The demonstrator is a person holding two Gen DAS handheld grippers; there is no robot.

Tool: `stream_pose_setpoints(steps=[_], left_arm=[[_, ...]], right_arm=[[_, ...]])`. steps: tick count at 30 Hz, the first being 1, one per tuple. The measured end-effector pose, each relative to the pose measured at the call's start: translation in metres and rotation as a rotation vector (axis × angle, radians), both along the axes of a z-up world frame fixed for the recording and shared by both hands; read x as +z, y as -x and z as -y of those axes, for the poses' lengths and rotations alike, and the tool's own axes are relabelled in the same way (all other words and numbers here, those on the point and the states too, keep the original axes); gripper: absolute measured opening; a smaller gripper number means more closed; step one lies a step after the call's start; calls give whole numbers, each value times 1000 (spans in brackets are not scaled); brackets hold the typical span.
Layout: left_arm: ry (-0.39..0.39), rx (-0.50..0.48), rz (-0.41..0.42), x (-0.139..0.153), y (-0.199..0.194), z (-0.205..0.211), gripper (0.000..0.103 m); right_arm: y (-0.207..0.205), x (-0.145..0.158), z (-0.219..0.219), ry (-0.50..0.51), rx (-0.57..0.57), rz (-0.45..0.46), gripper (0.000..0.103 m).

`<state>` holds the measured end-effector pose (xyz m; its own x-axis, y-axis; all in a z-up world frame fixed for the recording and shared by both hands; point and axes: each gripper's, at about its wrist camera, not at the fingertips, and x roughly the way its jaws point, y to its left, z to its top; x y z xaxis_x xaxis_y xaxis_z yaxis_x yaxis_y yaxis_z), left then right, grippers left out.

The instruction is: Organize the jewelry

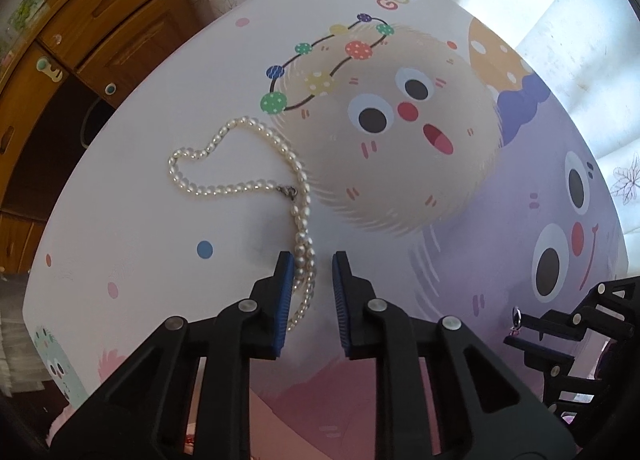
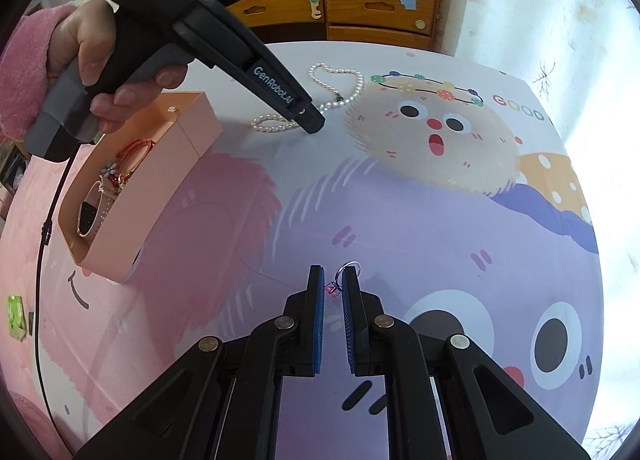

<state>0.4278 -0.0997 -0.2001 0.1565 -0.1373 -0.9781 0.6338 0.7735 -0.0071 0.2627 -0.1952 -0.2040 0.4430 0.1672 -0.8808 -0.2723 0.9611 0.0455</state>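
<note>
A white pearl necklace (image 1: 240, 175) lies on the cartoon-print table; its near loop runs between the fingers of my left gripper (image 1: 310, 264), which is open around it. The necklace also shows in the right wrist view (image 2: 340, 95), with the left gripper (image 2: 312, 119) over it. My right gripper (image 2: 334, 280) is open, with a small silver ring bearing a pink charm (image 2: 346, 270) between its fingertips on the table. The ring also shows in the left wrist view (image 1: 517, 318) by the right gripper (image 1: 520, 334). A peach jewelry box (image 2: 160, 179) at left holds a watch and a red bracelet.
A wooden dresser (image 2: 360, 11) stands beyond the table's far edge. A white curtain (image 1: 560, 19) hangs at the right. A black cable (image 2: 40, 260) trails down from the left gripper near the box. A small green item (image 2: 16, 316) lies at the table's left.
</note>
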Motion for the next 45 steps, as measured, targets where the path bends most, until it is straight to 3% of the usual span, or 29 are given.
stream_pose_setpoints(steps=[3,8,14,17,26,30,33,40,45], left_arm=[[8,19,4,-1,-5,0,7],[82,117,-34,1,-12,-13,6],[73,203,8,8,-4,-14,0],[83,230,-35,8,0,-14,0],[75,243,-39,12,12,-27,0],[25,233,21,22,14,-35,0],[-2,230,9,24,12,-43,0],[-79,101,-2,18,24,-40,2],[-71,108,2,15,21,-40,2]], right_arm=[[0,1,2,-6,-8,0,9],[0,2,4,-12,-18,1,9],[2,7,5,-10,-26,6,9],[5,10,6,-12,-32,8,9],[16,17,9,-4,-42,14,9],[23,18,9,-1,-41,8,9],[26,18,8,-2,-38,4,9],[32,17,3,0,-22,-5,9],[33,17,2,-1,-16,-8,9]])
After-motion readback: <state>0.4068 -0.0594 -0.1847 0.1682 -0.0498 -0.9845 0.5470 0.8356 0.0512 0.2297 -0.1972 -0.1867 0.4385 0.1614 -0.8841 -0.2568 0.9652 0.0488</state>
